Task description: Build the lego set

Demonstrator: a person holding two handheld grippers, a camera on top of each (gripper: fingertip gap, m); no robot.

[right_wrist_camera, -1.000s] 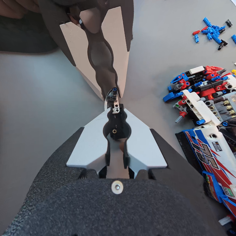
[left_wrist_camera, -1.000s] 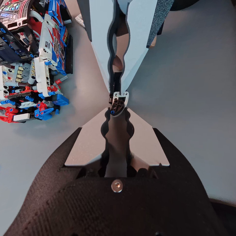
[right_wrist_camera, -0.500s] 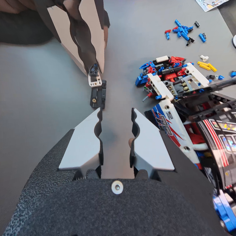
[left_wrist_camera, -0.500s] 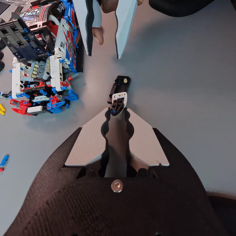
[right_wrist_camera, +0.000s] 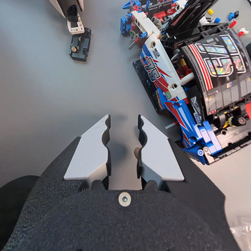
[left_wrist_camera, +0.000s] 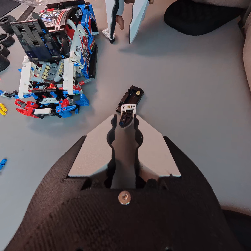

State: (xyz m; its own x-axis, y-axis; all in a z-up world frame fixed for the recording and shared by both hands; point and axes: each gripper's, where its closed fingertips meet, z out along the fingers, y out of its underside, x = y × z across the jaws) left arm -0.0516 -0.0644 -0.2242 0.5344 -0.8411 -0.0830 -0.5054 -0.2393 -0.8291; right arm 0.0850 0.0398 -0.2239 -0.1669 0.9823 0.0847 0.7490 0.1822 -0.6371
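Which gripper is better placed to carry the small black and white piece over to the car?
Left. The left gripper already has its fingers around the small piece, though the grip looks loose. The right gripper is open, empty and apart from it, beside the car.

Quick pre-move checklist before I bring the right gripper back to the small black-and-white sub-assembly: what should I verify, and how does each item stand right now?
1. Left gripper has the sub-assembly between its tips: ok, the white and black end sits there.
2. Grip firmness: cannot tell; the jaws stand slightly apart around the part.
3. Black block end supported: ok, it appears to rest on the grey table.
4. Right gripper free to grasp: ok, open and empty.
5. Approach path clear: ok, only bare table between the right gripper and the black block.
6. Clearance from the race car model: ok, but it sits close on the right gripper's right side.
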